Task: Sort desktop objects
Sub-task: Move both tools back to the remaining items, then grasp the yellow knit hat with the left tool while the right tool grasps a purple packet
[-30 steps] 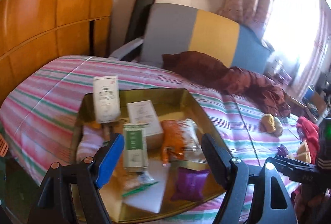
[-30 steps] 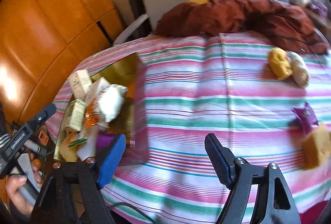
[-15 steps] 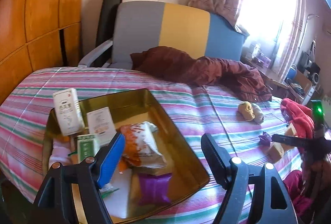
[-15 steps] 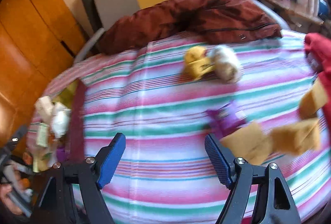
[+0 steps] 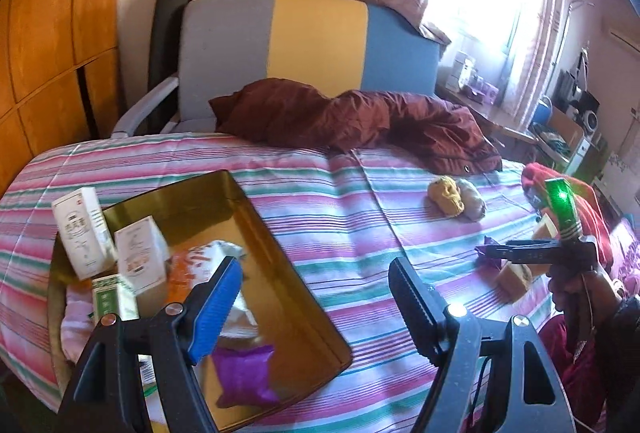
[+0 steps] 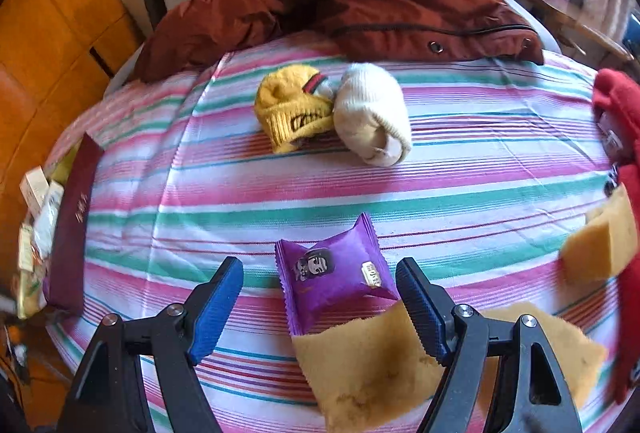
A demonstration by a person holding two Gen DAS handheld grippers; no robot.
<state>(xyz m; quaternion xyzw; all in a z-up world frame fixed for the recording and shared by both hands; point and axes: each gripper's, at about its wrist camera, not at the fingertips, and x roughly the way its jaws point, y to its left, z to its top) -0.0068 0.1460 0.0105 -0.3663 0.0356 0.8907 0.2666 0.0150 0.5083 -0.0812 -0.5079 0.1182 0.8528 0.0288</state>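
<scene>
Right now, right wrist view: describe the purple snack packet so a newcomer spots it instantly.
On the striped bedspread, nearer the camera than the two rolled knit hats, lies a glossy purple foil packet. It overlaps a yellow sponge and alone bears a cartoon face.

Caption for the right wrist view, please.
Open right gripper poised over a purple snack packet beside a yellow sponge on striped bedding.

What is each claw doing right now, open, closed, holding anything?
Left claw: open, empty, above the gold box.
Right claw: open, empty, above the purple snack packet.
</scene>
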